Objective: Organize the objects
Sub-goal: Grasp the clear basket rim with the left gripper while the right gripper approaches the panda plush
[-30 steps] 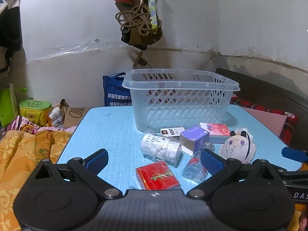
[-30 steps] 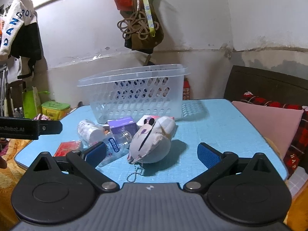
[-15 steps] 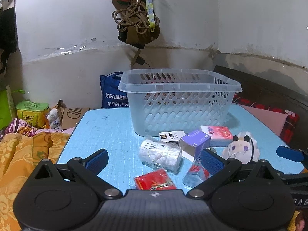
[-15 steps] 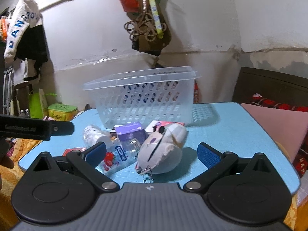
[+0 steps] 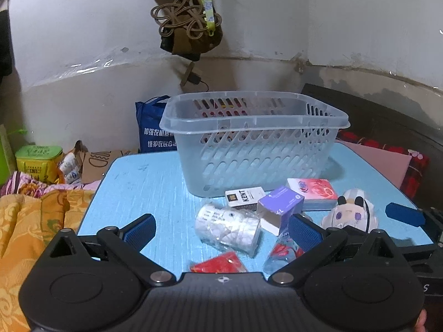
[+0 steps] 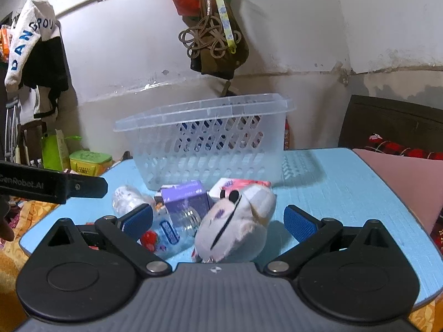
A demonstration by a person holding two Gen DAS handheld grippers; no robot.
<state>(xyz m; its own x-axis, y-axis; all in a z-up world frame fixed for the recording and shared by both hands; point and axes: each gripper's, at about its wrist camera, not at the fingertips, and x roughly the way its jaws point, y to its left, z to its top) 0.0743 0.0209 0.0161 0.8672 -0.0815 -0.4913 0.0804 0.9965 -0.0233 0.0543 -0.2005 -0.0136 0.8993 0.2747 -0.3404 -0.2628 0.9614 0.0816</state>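
1. We see a light blue worktop (image 5: 155, 182) set against a stained white wall, with a knotted cord bundle (image 5: 188, 25) hanging above and an orange bedspread (image 5: 25, 221) at the left.
2. A clear slotted basket (image 5: 254, 144) stands at the far side of the worktop.
3. Near the basket lie a cigarette pack (image 5: 245, 197), a purple box (image 5: 279, 207), a wrapped white roll (image 5: 229, 228), a red packet (image 5: 218, 262), a clear bottle (image 6: 169, 231) and a plush toy (image 6: 238, 224).
4. We see the left gripper (image 5: 221, 231) with fingers apart; the roll lies between them.
5. We see the right gripper (image 6: 218, 220) with fingers apart; the plush toy and bottle lie between them, untouched.
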